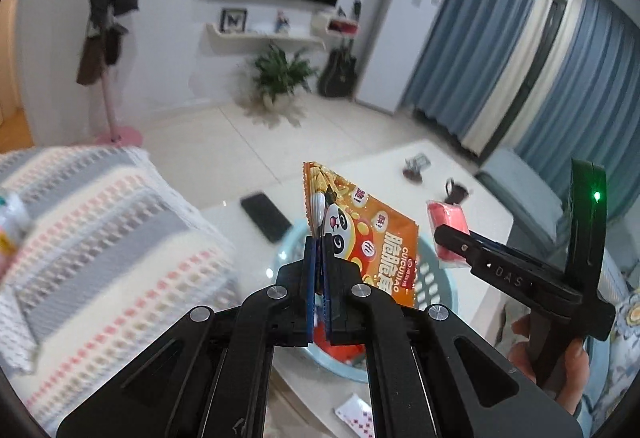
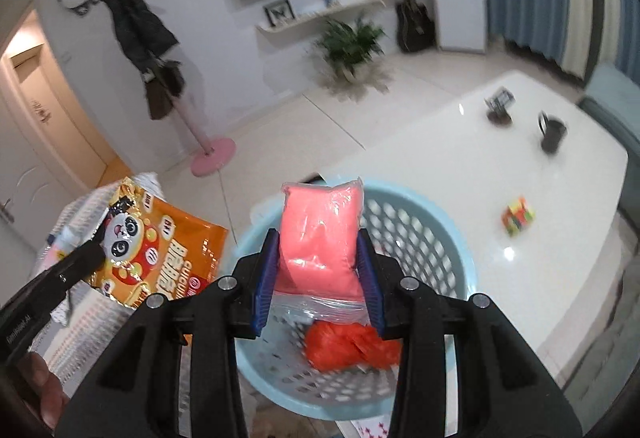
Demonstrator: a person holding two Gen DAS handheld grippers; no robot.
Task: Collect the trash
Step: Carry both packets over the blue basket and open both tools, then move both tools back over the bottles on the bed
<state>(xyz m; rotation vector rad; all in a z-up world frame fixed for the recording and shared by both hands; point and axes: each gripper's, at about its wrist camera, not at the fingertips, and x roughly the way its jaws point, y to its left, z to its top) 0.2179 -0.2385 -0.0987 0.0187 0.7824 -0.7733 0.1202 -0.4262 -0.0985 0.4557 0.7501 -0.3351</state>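
My left gripper (image 1: 319,240) is shut on the edge of an orange snack bag with a panda on it (image 1: 372,238), held above the light-blue basket (image 1: 434,278). The same snack bag (image 2: 160,250) shows at the left of the right wrist view, with the left gripper (image 2: 94,252) on it. My right gripper (image 2: 318,238) is shut on a pink packet in clear plastic (image 2: 320,234), which hangs over the basket (image 2: 420,234). From the left wrist view that pink packet (image 1: 448,224) sits at the right gripper (image 1: 442,232). Crumpled red-orange plastic (image 2: 352,346) lies in the basket.
The basket stands on a white table (image 2: 480,157) with a black phone (image 1: 266,215), a dark mug (image 2: 552,133), a small dark item (image 2: 499,107) and a colourful cube (image 2: 518,215). A knitted striped blanket (image 1: 100,238) lies at the left. Playing cards (image 1: 356,414) lie below the table.
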